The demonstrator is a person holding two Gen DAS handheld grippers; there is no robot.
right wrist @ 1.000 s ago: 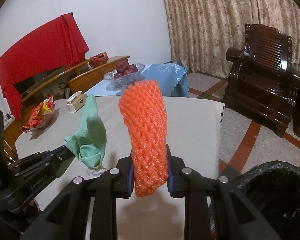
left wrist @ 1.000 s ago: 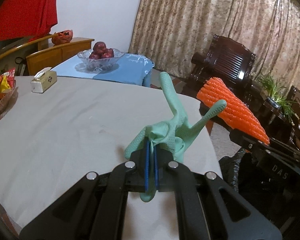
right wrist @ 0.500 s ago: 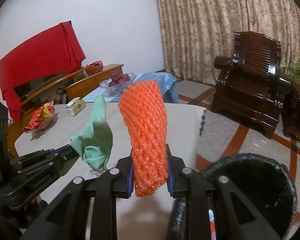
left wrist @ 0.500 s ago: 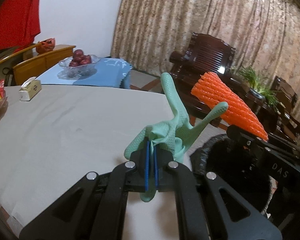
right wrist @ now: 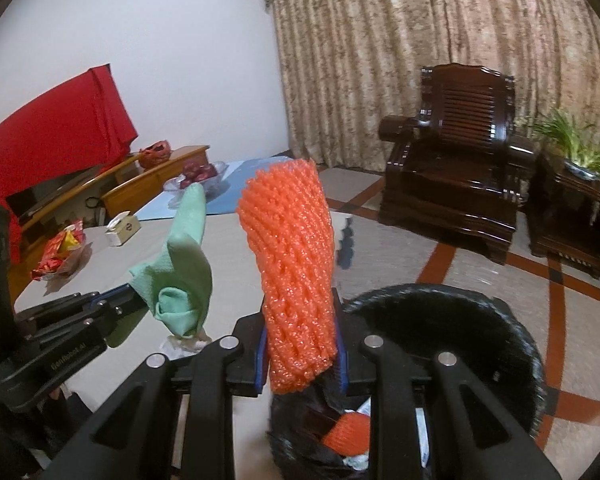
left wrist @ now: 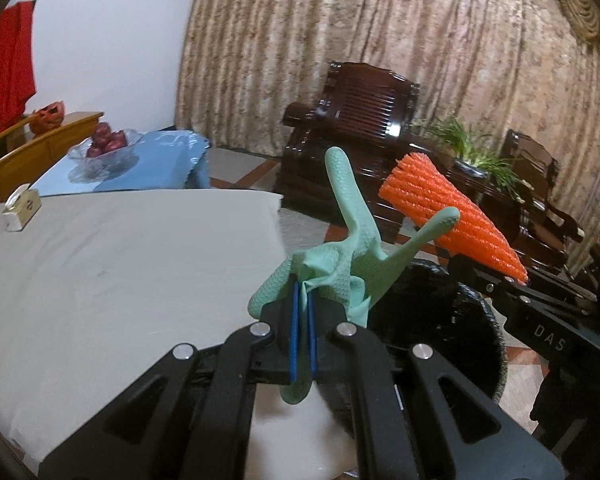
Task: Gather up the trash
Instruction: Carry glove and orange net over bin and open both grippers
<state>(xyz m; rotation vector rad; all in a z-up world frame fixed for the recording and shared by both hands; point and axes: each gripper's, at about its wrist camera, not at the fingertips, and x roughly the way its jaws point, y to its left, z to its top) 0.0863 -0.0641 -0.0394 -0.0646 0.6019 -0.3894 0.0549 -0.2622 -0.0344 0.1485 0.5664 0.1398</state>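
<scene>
Here the left gripper [left wrist: 303, 312] is clamped narrow on a mint-green rubber glove [left wrist: 340, 256], its blue-edged pads pinching the bunched cuff. The glove's skin is stippled with a fine scale-like grip pattern; two limp fingers stick up and fork outward above the pads, and a rolled end hangs just below them. Under and to the left of this claw lies the table [left wrist: 120, 264], covered in smooth pale cloth.

The right gripper [right wrist: 300, 344] is closed on an orange foam fruit net [right wrist: 288, 256], a soft tube of open diamond mesh that flares upward from between the pads. Directly below and ahead of that claw gapes the trash bin [right wrist: 516, 344], round and lined with crinkled black plastic; another orange net piece [right wrist: 348, 432] and pale scraps lie inside.
</scene>
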